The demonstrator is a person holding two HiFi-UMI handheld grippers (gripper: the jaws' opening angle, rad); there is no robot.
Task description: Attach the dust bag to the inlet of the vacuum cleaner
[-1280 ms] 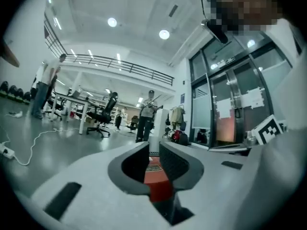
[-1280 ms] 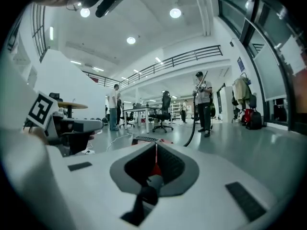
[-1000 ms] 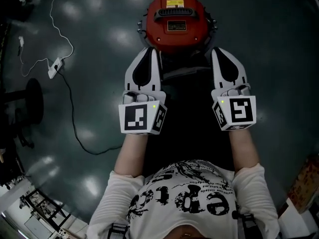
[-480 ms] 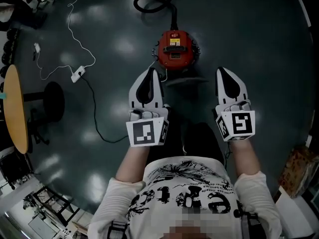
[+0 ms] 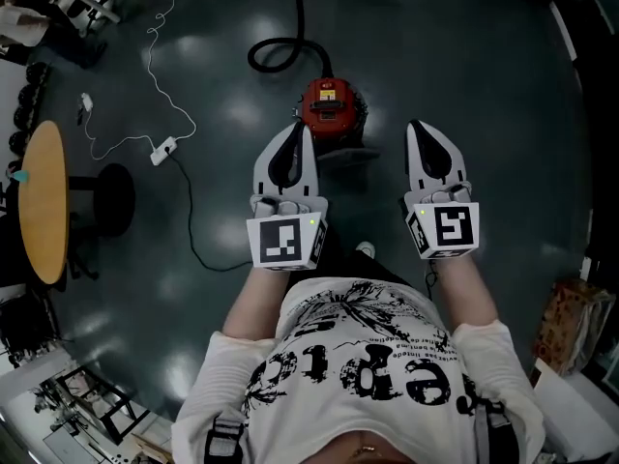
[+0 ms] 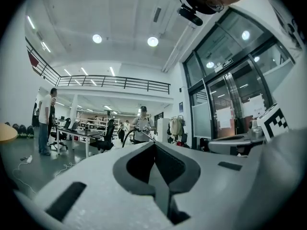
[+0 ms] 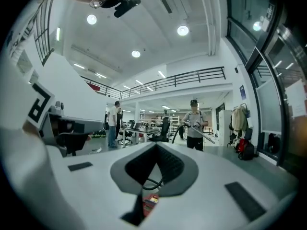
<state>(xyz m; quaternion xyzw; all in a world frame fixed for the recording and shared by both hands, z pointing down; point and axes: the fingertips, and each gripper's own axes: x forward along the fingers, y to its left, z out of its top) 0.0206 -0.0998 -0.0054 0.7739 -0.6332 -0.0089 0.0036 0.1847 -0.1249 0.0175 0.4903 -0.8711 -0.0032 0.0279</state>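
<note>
The person is standing and holding both arms out ahead of the chest, with bare forearms reaching forward from white sleeves (image 5: 221,380). The left forearm (image 5: 253,303) is carrying the left gripper (image 5: 301,129), which is pointing forward and level. Its jaws are lying shut with the tips meeting, and they are gripping nothing. The right forearm (image 5: 466,293) is carrying the right gripper (image 5: 418,124) the same way, its jaws pressing together and empty. The two grippers are sitting side by side, roughly parallel and apart, at about the same height. The left marker cube (image 5: 285,243) and the right marker cube (image 5: 443,228) are sitting at the wrist ends, facing up toward the head.
</note>
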